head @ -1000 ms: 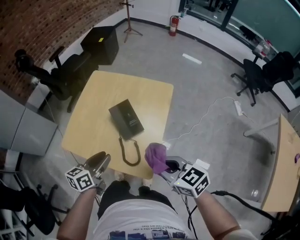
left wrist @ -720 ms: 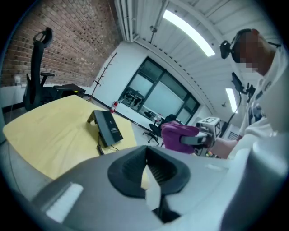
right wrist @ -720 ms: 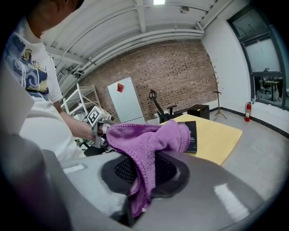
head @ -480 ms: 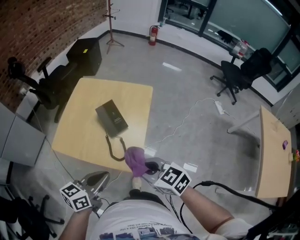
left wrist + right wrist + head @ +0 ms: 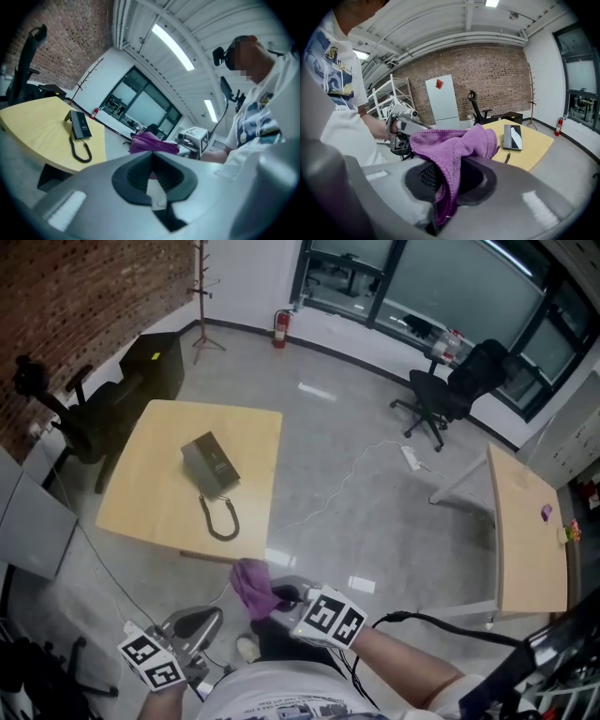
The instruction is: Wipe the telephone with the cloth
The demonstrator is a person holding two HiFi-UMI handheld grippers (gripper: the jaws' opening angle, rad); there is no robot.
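Note:
The black telephone (image 5: pixel 211 464) lies on the light wooden table (image 5: pixel 159 493), its coiled cord (image 5: pixel 218 517) trailing toward the near edge. It also shows small in the left gripper view as the telephone (image 5: pixel 79 125), and in the right gripper view as the telephone (image 5: pixel 512 137). Both grippers hang over the floor, well short of the table. My right gripper (image 5: pixel 281 598) is shut on the purple cloth (image 5: pixel 251 587), which bunches above and drapes down between the jaws as the cloth (image 5: pixel 454 145). My left gripper (image 5: pixel 192 624) is shut with nothing in it; the left gripper (image 5: pixel 151 157) has its pads together.
Black office chairs (image 5: pixel 70 423) and a black cabinet (image 5: pixel 155 362) stand to the left of and behind the table. A white cable (image 5: pixel 337 488) runs over the grey floor to the table's right. A second wooden table (image 5: pixel 525 531) and another chair (image 5: pixel 450 390) are farther right.
The table and telephone now lie farther off. Both grippers have drawn back from the table's near edge to over the floor. The cloth stays in the right gripper.

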